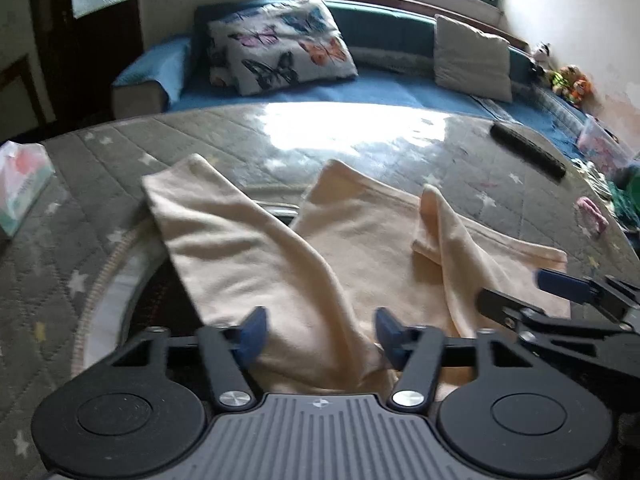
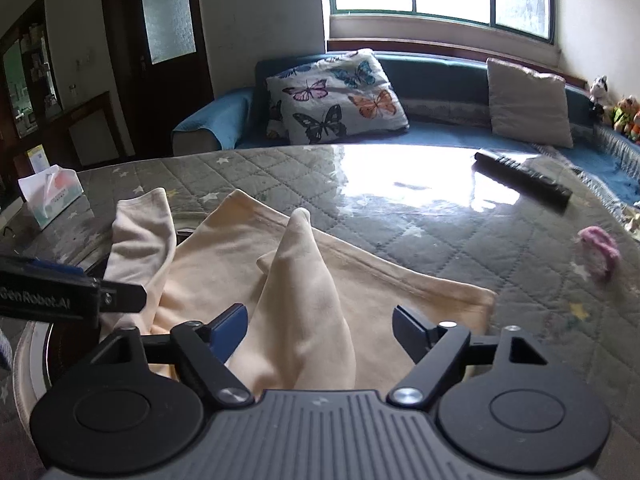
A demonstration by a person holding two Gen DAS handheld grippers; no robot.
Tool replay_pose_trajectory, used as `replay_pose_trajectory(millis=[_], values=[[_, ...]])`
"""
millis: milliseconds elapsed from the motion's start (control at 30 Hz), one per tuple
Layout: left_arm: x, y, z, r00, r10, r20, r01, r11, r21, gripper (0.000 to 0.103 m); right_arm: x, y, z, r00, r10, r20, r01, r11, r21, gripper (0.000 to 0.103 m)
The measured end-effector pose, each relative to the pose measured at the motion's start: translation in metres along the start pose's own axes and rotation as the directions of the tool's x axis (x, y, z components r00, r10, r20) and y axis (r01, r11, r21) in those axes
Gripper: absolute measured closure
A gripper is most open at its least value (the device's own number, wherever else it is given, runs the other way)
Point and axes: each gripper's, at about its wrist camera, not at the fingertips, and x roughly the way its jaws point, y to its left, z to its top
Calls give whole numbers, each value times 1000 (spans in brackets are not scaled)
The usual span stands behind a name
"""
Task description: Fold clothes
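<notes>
A cream garment (image 1: 360,256) lies on the quilted grey table cover (image 1: 100,168), its body flat and both sleeves folded over it. The left sleeve (image 1: 248,256) runs back between the fingers of my left gripper (image 1: 320,334), which is open just above it. In the right wrist view the garment (image 2: 400,288) lies in front, and the right sleeve (image 2: 304,300) runs between the fingers of my right gripper (image 2: 320,330), which is open. Each gripper shows at the edge of the other's view.
A tissue pack (image 1: 20,184) sits at the table's left, a black remote (image 1: 528,150) at the far right, and a pink item (image 2: 598,252) at the right edge. A blue sofa (image 2: 440,132) with cushions stands behind the table.
</notes>
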Motion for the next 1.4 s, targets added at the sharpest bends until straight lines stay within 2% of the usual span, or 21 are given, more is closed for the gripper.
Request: replay_pose_trajectory(millis=[67,167,233,300,333,400,567,700,800,900,933,967,1133,1233,1400], values=[[4,1,-2,1000,-26,-17,26,1000,4,78,8,1,1,1000,2,-15,-2,1000,-4,33],[5,6,-5,998,-63,-18,63,998,-5,92,17,1,1,999,11,-32,-11,1000,-7,51],[1,11,-9,997,-76,-6,76,997,-9,95,19,-1,-1,999,6,-45,-6,1000,-2,70],[-4,16,-11,996,-86,12,86,996,-9,98,17,-4,-3,999,4,-47,-4,1000,3,83],[-8,18,-12,996,-83,20,84,996,-12,98,16,-5,-4,999,3,-44,-3,1000,4,89],[-18,25,-16,996,-83,40,84,996,-19,98,9,-7,-6,1000,2,-29,-1,1000,10,95],[-49,48,-31,993,-62,97,67,997,-46,100,-25,-18,-9,1000,-2,30,1,999,39,96],[-64,57,-37,993,-67,102,73,996,-57,100,-62,-29,-18,996,-19,82,14,998,68,96],[-65,49,-34,992,-73,100,79,996,-50,93,-87,-33,-28,994,-34,108,26,997,77,96],[-62,32,-25,989,-99,106,103,994,-28,68,-110,-38,-43,991,-55,125,45,995,87,96],[-59,25,-21,990,-99,103,101,995,-18,52,-118,-41,-49,990,-65,127,54,994,92,96],[-55,18,-18,990,-96,101,97,995,-9,47,-124,-42,-55,989,-74,130,62,994,95,96],[-18,-6,-9,998,-60,24,60,998,6,50,-142,-49,-77,990,-81,117,67,991,119,96],[0,-4,-14,999,-42,-22,42,999,5,93,-150,-52,-90,991,-73,109,58,989,137,96],[-20,18,-29,998,-53,20,53,998,-22,95,-154,-59,-103,992,-86,92,70,984,164,96]])
